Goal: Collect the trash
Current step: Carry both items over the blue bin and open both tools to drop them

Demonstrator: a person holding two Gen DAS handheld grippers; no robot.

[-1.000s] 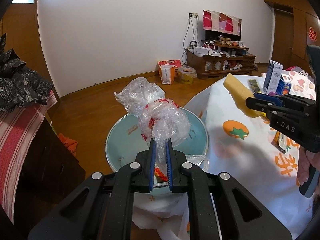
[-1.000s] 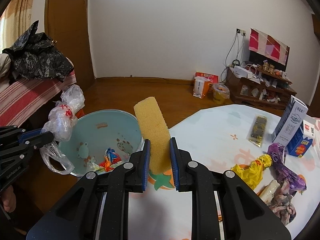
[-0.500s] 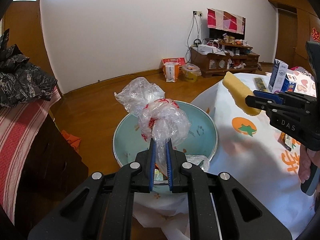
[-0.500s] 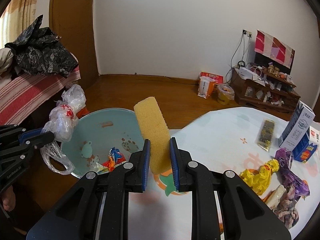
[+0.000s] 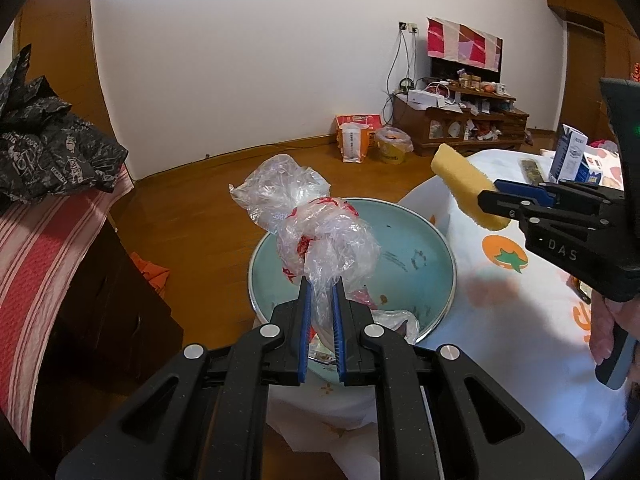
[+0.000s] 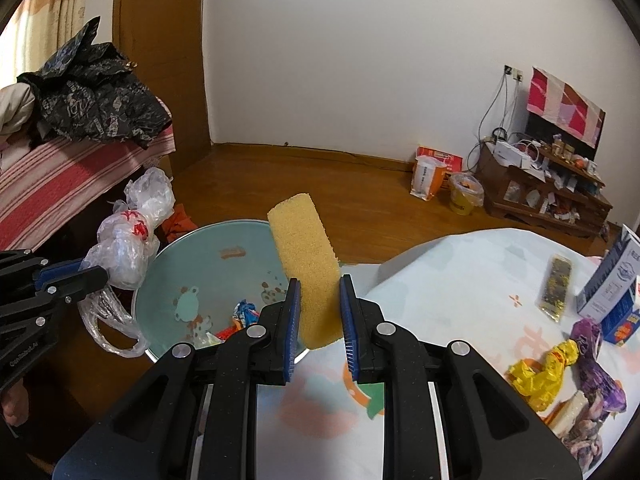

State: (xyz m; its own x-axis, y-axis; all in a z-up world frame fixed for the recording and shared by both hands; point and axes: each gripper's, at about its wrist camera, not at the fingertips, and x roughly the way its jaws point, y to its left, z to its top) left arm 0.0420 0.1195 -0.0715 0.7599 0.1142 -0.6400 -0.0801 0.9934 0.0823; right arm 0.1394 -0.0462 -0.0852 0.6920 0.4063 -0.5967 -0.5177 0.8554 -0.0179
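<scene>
The left gripper point(image 5: 320, 304) is pinching a crumpled clear plastic bag point(image 5: 316, 236) with red print, its blue pads pressed tight on the bag's lower folds. Just ahead of and below its fingertips, a pale blue basin point(image 5: 420, 256) is sitting at the edge of the surface point(image 5: 500, 320); the bag is hanging over the basin's near rim, blocking much of the bowl from this gripper's camera. A bit of wrapper trash point(image 6: 244, 312) is lying in the basin's bottom.

The right gripper point(image 6: 320, 316) is squeezing a yellow sponge point(image 6: 308, 256), which is standing up out of its pads and tilting toward the basin just ahead and to its left. To its right on the surface, well apart from the basin, a yellow wrapper point(image 6: 540, 372), a purple wrapper point(image 6: 596, 368), a dark packet point(image 6: 556, 284) and a blue-and-white carton point(image 6: 616, 280) are lying. A striped bed point(image 6: 60, 184) with a black bag point(image 6: 92, 100) on it is standing far to its left.
</scene>
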